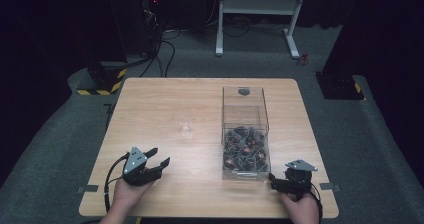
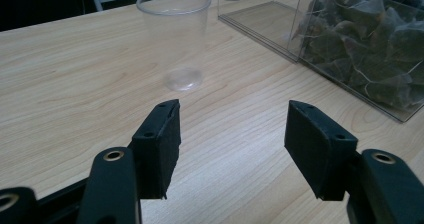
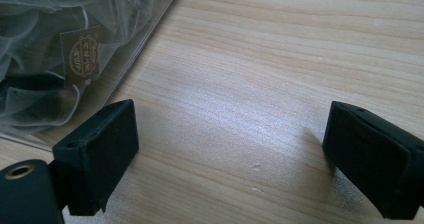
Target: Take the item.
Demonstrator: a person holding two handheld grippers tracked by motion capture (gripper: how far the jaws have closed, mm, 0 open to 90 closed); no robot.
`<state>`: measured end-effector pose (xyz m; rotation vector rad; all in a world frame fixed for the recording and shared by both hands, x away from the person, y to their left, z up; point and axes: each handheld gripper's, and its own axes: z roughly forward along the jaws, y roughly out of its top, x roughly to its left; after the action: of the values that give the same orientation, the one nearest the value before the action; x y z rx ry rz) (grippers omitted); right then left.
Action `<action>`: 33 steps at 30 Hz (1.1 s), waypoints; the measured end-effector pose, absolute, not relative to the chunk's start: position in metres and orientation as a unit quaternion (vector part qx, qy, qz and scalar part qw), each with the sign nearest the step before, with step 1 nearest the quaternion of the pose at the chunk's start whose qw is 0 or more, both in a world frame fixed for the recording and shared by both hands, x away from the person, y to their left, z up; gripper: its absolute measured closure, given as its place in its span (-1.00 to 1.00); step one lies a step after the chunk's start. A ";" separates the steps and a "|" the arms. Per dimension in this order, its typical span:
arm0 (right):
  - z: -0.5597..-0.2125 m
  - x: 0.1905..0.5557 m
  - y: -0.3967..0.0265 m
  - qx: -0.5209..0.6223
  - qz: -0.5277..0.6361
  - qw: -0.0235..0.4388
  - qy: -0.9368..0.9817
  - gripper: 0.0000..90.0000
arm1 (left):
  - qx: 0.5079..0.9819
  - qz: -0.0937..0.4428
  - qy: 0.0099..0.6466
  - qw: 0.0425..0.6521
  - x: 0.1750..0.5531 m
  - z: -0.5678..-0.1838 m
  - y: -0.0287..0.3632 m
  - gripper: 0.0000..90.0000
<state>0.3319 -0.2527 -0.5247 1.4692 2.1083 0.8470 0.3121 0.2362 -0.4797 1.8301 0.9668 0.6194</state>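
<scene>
A clear plastic cup (image 2: 176, 34) stands upright on the wooden table (image 1: 165, 104), seen faintly in the high view as the cup (image 1: 185, 129) at mid-table. To its right stands a clear box (image 1: 245, 134) holding several mesh tea bags (image 2: 370, 49). My left gripper (image 1: 158, 156) rests near the front left edge, open and empty, its jaws aimed toward the cup; in its own view the left gripper (image 2: 232, 149) has bare table between the jaws. My right gripper (image 1: 274, 180) sits at the box's near right corner, open; the right gripper (image 3: 235, 159) frames bare wood, with tea bags (image 3: 55, 49) behind the box wall at left.
The box's lid lies open flat behind the box. The table's front edge (image 1: 200, 215) runs just behind both hands. Beyond the table are grey carpet, a white stand's legs (image 1: 257, 14) and dark posts with yellow-black striped feet (image 1: 102, 81).
</scene>
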 end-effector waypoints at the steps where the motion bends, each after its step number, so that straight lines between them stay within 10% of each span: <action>1: -0.525 0.332 -0.253 0.530 0.306 0.216 0.761 -0.83 | 0.748 0.253 0.394 0.471 0.312 -0.479 0.236 -0.12; 33: -0.525 0.332 -0.253 0.528 0.306 0.216 0.762 -0.83 | 0.763 0.252 0.357 0.475 0.314 -0.456 0.206 -0.11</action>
<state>0.3319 -0.2526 -0.5247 1.4635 2.1131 0.8495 0.3138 0.2061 -0.4564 1.8658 0.8738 0.6172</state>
